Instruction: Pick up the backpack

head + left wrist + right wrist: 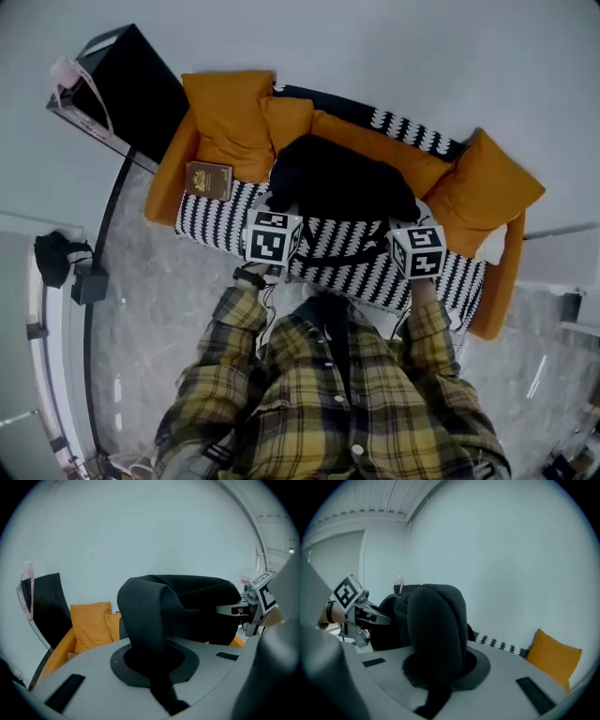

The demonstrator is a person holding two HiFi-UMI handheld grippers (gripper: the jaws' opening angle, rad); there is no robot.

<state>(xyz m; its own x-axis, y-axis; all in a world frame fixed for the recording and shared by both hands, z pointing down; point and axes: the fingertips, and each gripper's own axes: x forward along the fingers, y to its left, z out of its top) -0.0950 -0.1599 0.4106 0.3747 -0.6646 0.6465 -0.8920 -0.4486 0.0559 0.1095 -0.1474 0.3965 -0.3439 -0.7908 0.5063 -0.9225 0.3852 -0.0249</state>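
1. Two claws are at work, and both are clamped on the backpack [342,183], a black one in front of your chest at 12 o'clock in the head view.
2. Your left claw [151,665] is nearly closed. A thick black fold of the backpack runs down between its jaws and is pinched there.
3. Your right claw [438,667] is the same: jaws narrow, gripping a rounded black fold of the backpack that rises straight out of them.
4. Each gripper view shows the other claw across the bag. The right one sits at 3 o'clock in the left gripper view, and the left one at 9 o'clock in the right gripper view.
5. In the head view the backpack sits over the black-and-white patterned sofa [217,228], between the two marker cubes. You cannot tell from here whether its underside touches the seat.
6. An orange cushion [230,117] lies at 10 o'clock from the bag, and another orange cushion [487,192] at 3 o'clock.
7. A small brown book [208,179] rests on the seat at 9 o'clock from the bag, apart from it.
8. A black cabinet [131,80] stands beyond the sofa's end at 10 o'clock.
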